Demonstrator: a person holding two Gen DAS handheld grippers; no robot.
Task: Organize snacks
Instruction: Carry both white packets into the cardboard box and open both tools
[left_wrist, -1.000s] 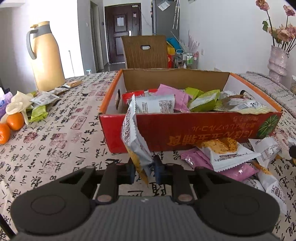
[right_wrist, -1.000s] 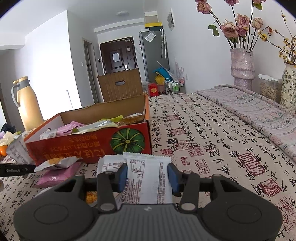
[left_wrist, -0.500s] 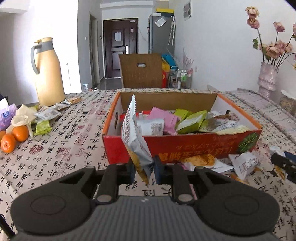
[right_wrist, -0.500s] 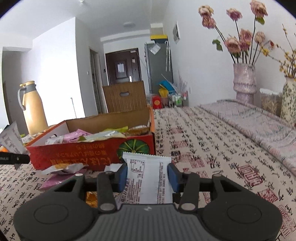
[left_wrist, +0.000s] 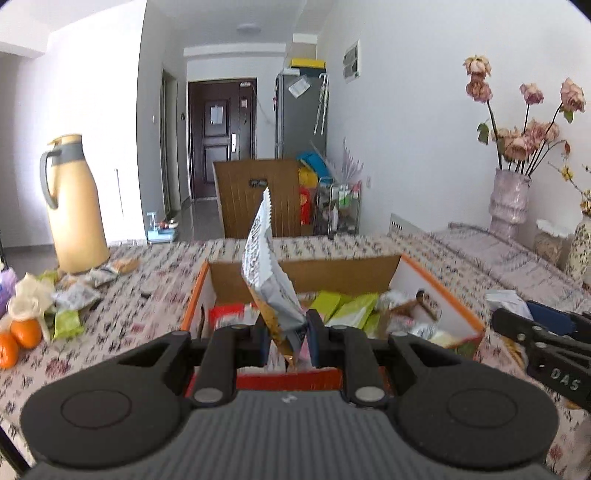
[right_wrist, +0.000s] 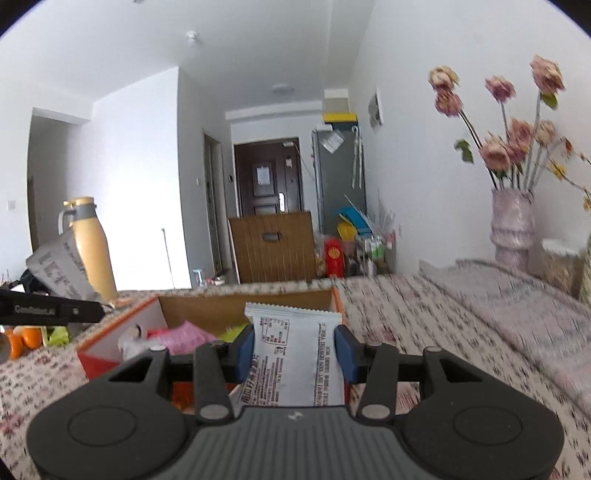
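Both claws have risen from counter level toward the box (left_wrist: 436, 291): left claw (left_wrist: 284, 338) pinches a packet (left_wrist: 269, 280) upright, directly above the box's near wall, while right claw (right_wrist: 294, 350) clamps a flat white packet (right_wrist: 295, 362) over its right corner.

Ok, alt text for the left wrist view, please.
The left tool grips a grey-white snack packet upright above an open red cardboard box of snacks. Oranges and a tan thermos jug sit left; the right tool enters from the right.
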